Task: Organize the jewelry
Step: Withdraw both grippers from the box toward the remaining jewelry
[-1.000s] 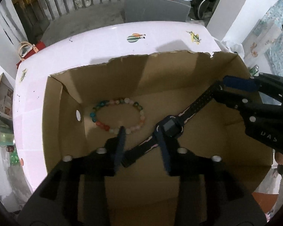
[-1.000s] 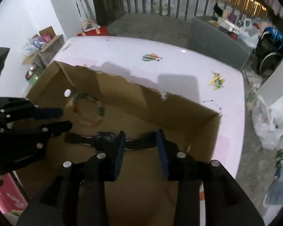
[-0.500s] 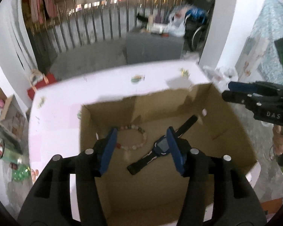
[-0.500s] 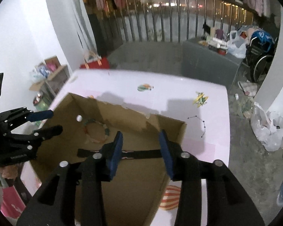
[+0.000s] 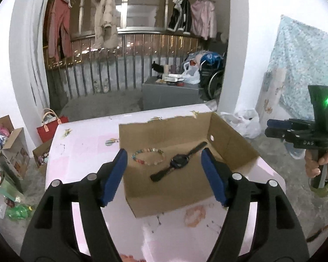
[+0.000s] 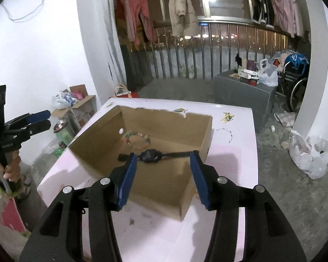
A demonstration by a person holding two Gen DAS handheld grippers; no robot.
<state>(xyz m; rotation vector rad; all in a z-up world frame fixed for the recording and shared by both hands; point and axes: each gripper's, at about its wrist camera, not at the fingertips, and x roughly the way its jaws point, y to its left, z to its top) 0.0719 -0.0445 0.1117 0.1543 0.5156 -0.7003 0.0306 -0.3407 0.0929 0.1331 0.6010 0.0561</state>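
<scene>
You're pulling both grippers up and back out of the box (image 5: 229,144), left gripper (image 5: 164,174) and right gripper (image 6: 163,174) alike. Jaws have just been opening on both, now standing wide with nothing between them. The watch (image 5: 178,160) is lying flat on the box floor, just beside the bracelet (image 5: 148,156). Looks like that drop is done; a chain (image 6: 226,134) is waiting on the bench (image 6: 234,152).

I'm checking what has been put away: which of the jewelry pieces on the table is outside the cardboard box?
The thin beaded chain, lying on the pink table beside the cardboard box. The colourful bead bracelet and the black watch both lie inside the box.
</scene>
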